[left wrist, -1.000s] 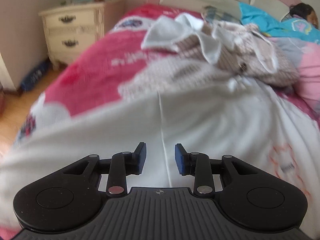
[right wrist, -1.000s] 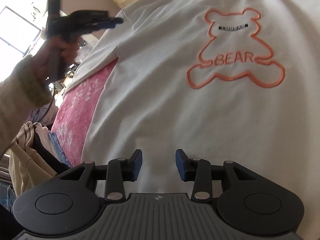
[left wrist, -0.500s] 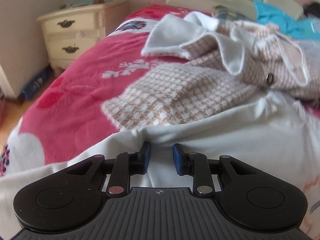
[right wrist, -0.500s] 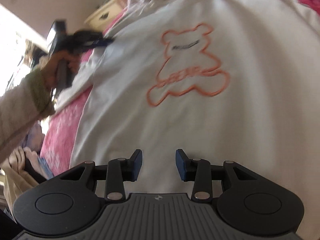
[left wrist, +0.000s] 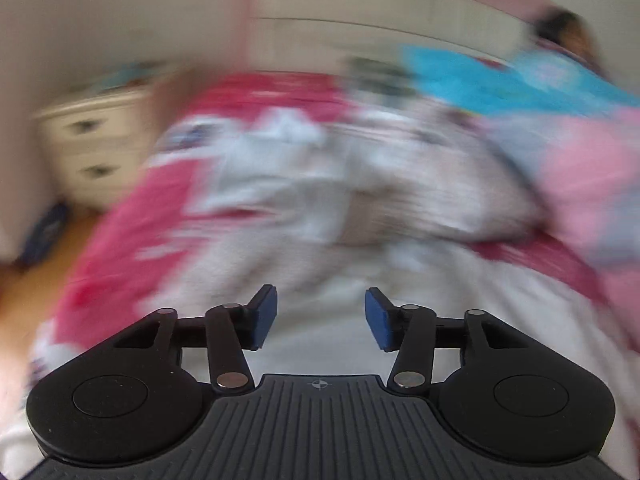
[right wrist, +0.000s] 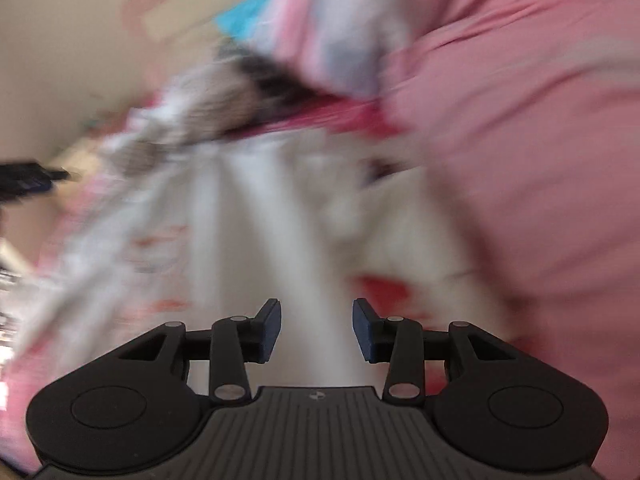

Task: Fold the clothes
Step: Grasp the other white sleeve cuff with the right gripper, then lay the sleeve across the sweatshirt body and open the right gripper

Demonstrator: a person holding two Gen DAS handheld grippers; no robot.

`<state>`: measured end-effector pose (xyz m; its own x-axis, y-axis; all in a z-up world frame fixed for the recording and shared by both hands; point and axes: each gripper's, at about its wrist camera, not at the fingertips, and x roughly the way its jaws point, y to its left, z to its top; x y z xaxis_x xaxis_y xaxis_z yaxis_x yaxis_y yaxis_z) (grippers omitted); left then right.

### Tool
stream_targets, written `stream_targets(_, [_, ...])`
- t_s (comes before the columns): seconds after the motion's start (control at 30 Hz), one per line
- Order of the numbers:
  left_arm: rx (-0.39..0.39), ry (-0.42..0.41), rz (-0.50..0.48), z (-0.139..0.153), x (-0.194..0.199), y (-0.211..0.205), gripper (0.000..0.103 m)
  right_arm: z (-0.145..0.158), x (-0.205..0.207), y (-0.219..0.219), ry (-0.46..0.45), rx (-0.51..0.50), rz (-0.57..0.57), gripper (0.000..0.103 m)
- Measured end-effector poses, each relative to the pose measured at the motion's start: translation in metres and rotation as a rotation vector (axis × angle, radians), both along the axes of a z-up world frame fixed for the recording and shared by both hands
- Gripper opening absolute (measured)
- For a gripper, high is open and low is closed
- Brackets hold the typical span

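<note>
I see white shirt (left wrist: 328,320), lower centre | red blanket (left wrist: 132,248) with white patches, left | cream nightstand (left wrist: 92,148), upper left | turquoise cloth (left wrist: 480,84), upper right | pink bedding (right wrist: 520,140), right side of right view

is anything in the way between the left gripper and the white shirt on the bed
Nothing visible is. The left gripper hangs over the white shirt, jaws opening with nothing between them. The frame is heavily blurred; the checked garment lies beyond the shirt, not in the way.
</note>
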<state>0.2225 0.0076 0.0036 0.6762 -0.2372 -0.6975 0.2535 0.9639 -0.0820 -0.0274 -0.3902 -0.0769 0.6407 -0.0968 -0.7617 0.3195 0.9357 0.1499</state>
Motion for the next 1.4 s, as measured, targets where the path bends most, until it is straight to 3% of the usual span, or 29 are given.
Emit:
stream_targets(0.1, [-0.078, 0.067, -0.213, -0.029, -0.026, -0.075, 0.05, -0.008, -0.008, -0.009, 0.071, -0.147, -0.028, 0.042])
stream_targets(0.17, [-0.131, 0.118, -0.33, -0.055, -0.046, -0.119, 0.05, -0.017, -0.008, -0.011, 0.123, -0.191, -0.003, 0.042])
stream_targets(0.33, [-0.158, 0.163, -0.521, -0.103, -0.1, -0.193, 0.049, -0.038, 0.007, 0.0, 0.222, -0.304, 0.089, 0.042])
stream_targets(0.47, [-0.147, 0.165, -0.591, -0.12, -0.125, -0.213, 0.049, -0.054, 0.016, 0.0, 0.245, -0.337, 0.109, 0.039])
stream_targets(0.5, [-0.142, 0.154, -0.592, -0.123, -0.129, -0.215, 0.049, -0.056, 0.017, -0.001, 0.247, -0.345, 0.116, 0.033])
stream_targets(0.53, [-0.138, 0.146, -0.594, -0.126, -0.132, -0.216, 0.049, -0.054, 0.017, -0.001, 0.247, -0.358, 0.118, 0.015])
stream_targets(0.57, [-0.137, 0.146, -0.596, -0.129, -0.134, -0.217, 0.049, -0.051, 0.017, 0.0, 0.246, -0.372, 0.118, 0.013])
stream_targets(0.67, [-0.136, 0.151, -0.584, -0.134, -0.137, -0.215, 0.049, -0.013, 0.01, 0.008, 0.154, -0.381, 0.139, 0.012])
stream_targets(0.77, [-0.138, 0.152, -0.566, -0.138, -0.137, -0.211, 0.049, 0.045, 0.008, 0.013, 0.01, -0.406, 0.158, 0.012])
stream_targets(0.93, [-0.148, 0.164, -0.546, -0.142, -0.13, -0.208, 0.049, 0.135, 0.028, -0.028, -0.174, -0.328, 0.099, 0.012])
stream_targets(1.07, [-0.152, 0.162, -0.54, -0.144, -0.129, -0.213, 0.049, 0.18, 0.026, -0.073, -0.21, -0.269, 0.011, 0.012])
stream_targets(1.2, [-0.16, 0.164, -0.543, -0.147, -0.128, -0.217, 0.049, 0.191, 0.034, -0.13, -0.209, -0.077, -0.118, 0.012])
stream_targets(1.33, [-0.165, 0.167, -0.543, -0.148, -0.125, -0.219, 0.049, 0.176, 0.028, -0.182, -0.223, 0.116, -0.287, 0.012])
stream_targets(1.4, [-0.167, 0.168, -0.546, -0.149, -0.124, -0.22, 0.049, 0.165, 0.022, -0.2, -0.214, 0.159, -0.373, 0.012])
